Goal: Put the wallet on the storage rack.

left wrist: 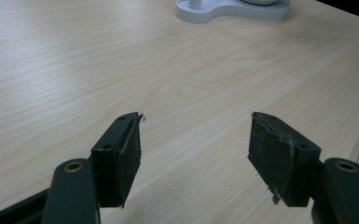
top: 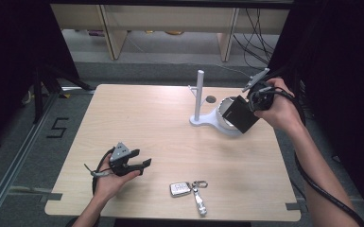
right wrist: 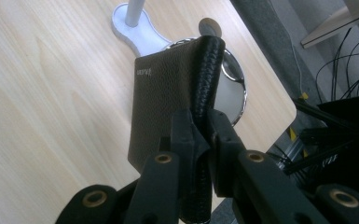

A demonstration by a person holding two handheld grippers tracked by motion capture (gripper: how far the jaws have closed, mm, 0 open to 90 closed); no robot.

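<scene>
A dark brown leather wallet [top: 240,114] [right wrist: 168,98] hangs above the round dish of a white stand [top: 207,122], pinched at its spine by my right gripper [top: 255,101] [right wrist: 200,135], which is shut on it. The stand's base [right wrist: 135,32] and its shiny dish [right wrist: 233,93] lie under the wallet. My left gripper [top: 144,166] [left wrist: 193,158] rests low over the wooden table [top: 160,132] at the front left, jaws wide apart with nothing between them. A car key fob [top: 179,189] with a key ring and a metal key lies near the front edge.
The stand's upright post [top: 199,94] rises just left of the dish. The table's right edge [top: 283,156] runs close under my right forearm. Shelving legs and cables stand on the floor beyond the far edge.
</scene>
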